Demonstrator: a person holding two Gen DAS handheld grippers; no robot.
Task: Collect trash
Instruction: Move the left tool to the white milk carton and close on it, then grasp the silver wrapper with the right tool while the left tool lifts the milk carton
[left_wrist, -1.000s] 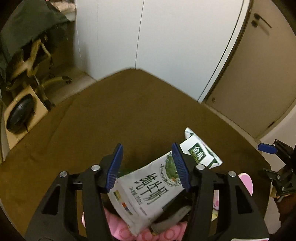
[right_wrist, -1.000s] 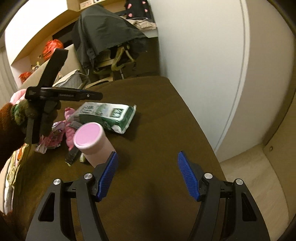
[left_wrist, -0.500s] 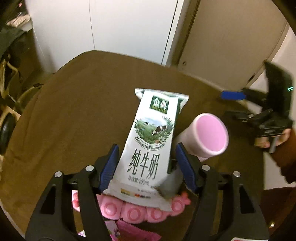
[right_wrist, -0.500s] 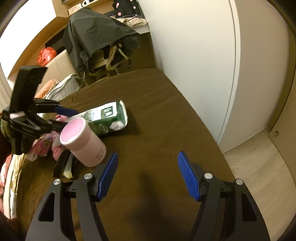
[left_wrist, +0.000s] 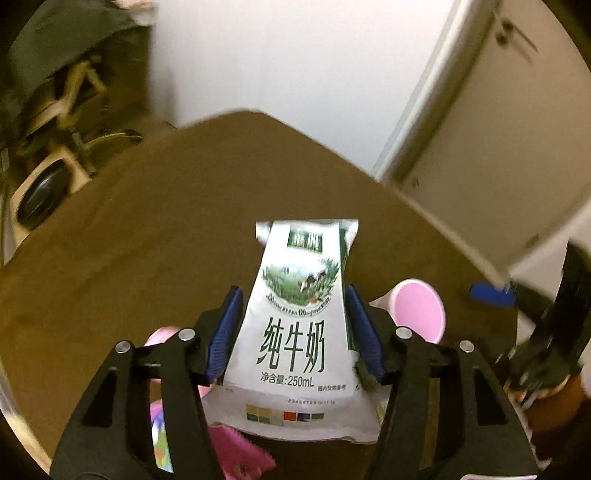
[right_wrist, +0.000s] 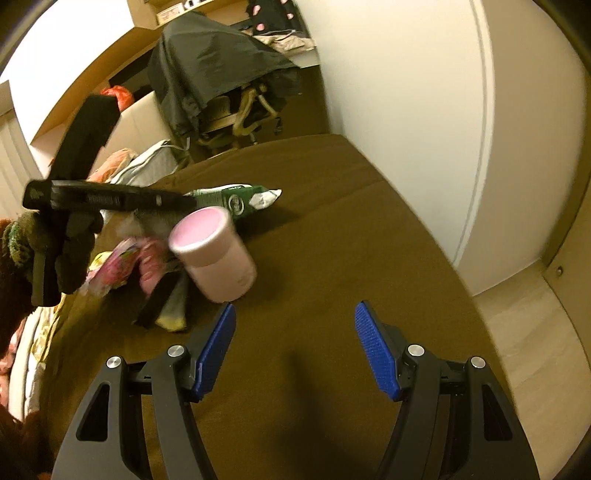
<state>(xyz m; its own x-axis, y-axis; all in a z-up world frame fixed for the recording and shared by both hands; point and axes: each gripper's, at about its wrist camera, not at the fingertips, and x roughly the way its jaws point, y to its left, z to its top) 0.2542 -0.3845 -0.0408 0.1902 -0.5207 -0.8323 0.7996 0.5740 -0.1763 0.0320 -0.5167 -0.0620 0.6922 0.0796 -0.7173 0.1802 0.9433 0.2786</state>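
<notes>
Over on the left there's a heap of pink wrappers (right_wrist: 114, 266) on the brown surface (right_wrist: 332, 229). The left gripper (left_wrist: 293, 328) has its blue pads right up against both sides of the milk pouch (left_wrist: 295, 332), so it looks clamped on it, with the pouch's far end pointing away across the surface. Just right of that sits a pink cup (right_wrist: 214, 254), next to the pouch. Furthest right, the right gripper (right_wrist: 293, 347) hangs over bare brown surface with its pads spread wide apart, nothing between them.
</notes>
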